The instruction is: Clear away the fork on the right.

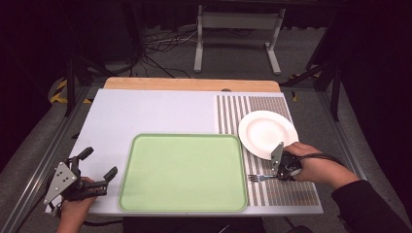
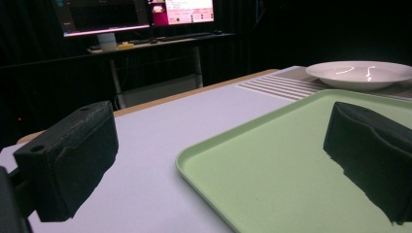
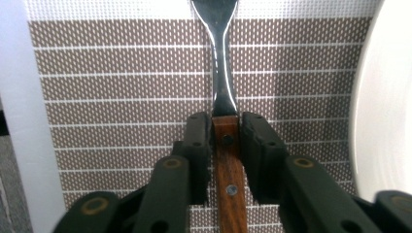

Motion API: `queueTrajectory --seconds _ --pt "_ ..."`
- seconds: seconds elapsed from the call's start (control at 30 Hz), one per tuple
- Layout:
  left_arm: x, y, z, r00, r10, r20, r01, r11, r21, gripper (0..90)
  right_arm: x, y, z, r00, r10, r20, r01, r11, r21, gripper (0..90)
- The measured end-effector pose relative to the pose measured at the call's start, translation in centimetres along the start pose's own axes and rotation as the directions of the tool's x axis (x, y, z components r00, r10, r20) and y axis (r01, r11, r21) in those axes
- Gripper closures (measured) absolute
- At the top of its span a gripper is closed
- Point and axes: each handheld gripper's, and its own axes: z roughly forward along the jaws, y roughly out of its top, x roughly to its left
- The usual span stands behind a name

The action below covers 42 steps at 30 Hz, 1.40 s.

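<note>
So the fork (image 3: 224,92) is lying on the striped placemat (image 1: 282,187), tines pointed at the green tray (image 1: 184,172), just below the white plate (image 1: 267,133). Its wooden handle is clamped between the pads of the right gripper (image 3: 226,141), pinched from both sides. The left gripper (image 1: 99,167) is held at the table's left edge beside the tray, jaws spread wide with nothing between them.

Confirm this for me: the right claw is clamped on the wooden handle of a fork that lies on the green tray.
Not quite. The right claw is clamped on the wooden handle of the fork, but the fork lies on the striped mat beside the green tray, not on it. The high view shows this.
</note>
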Motion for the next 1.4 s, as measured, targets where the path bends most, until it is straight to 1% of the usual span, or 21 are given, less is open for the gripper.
queueTrajectory --seconds 0.13,0.17,0.23,0.47,0.63,0.73,0.77,1.0,1.07,1.17,1.23,1.27,1.37,1.4 --pt "0.0 0.0 0.0 1.0000 -0.002 0.000 0.002 1.0000 -0.001 0.0 0.0 0.2 0.2 1.0000 -0.005 0.008 0.005 1.000 0.003 76.2" --pt "0.0 0.0 0.0 1.0000 -0.001 0.001 0.001 1.0000 0.000 0.0 0.0 0.3 0.2 0.9999 -0.014 0.004 0.014 1.000 0.016 76.4" --pt "0.0 0.0 0.0 1.0000 0.000 0.000 0.000 1.0000 0.000 0.0 0.0 0.4 0.2 0.9996 -0.027 0.009 0.027 0.999 0.023 76.6" --pt "0.0 0.0 0.0 1.0000 0.002 0.000 -0.002 1.0000 -0.003 0.0 0.2 0.5 0.2 0.9996 -0.027 0.003 0.026 0.999 0.032 77.5" --pt "0.0 0.0 0.0 1.0000 0.000 0.000 0.000 1.0000 -0.003 0.0 0.3 0.4 0.2 0.9999 -0.012 0.011 0.012 1.000 0.019 77.8" --pt "0.0 0.0 0.0 1.0000 -0.001 0.000 0.001 1.0000 -0.001 0.0 0.3 0.4 0.1 0.9998 -0.013 0.015 0.013 1.000 0.007 77.9" --pt "0.0 0.0 0.0 1.0000 -0.001 0.000 0.001 1.0000 -0.001 0.0 0.3 0.4 0.0 0.9998 -0.013 0.012 0.013 1.000 0.008 77.9" --pt "0.0 0.0 0.0 1.0000 0.000 0.000 0.000 1.0000 -0.002 0.0 0.4 0.5 -1.1 0.9995 -0.002 0.032 0.003 1.000 -0.017 77.9" --pt "0.0 0.0 0.0 1.0000 -0.002 0.001 0.002 1.0000 -0.001 0.0 0.4 0.6 -2.1 0.9991 0.001 0.043 0.000 1.000 -0.026 77.9" --pt "0.0 0.0 0.0 1.0000 -0.002 0.000 0.002 1.0000 -0.001 0.0 0.5 0.7 -2.6 0.9986 0.004 0.053 -0.002 0.999 -0.045 77.9" --pt "0.0 0.0 0.0 1.0000 -0.002 0.000 0.002 1.0000 -0.001 0.0 0.4 0.7 -3.1 0.9981 -0.003 0.061 0.006 0.999 -0.042 77.9" --pt "0.0 0.0 0.0 1.0000 0.000 -0.001 0.000 1.0000 -0.003 0.0 0.5 0.8 -3.2 0.9979 0.002 0.065 0.001 0.999 -0.048 77.9" --pt "0.0 0.0 0.0 1.0000 -0.003 -0.001 0.003 1.0000 -0.001 0.0 0.5 0.9 -3.6 0.9973 -0.001 0.073 0.005 0.998 -0.056 77.9" --pt "0.0 0.0 0.0 1.0000 -0.003 0.000 0.003 1.0000 -0.001 0.0 0.5 1.1 -4.0 0.9967 0.001 0.081 0.004 0.998 -0.065 77.9"
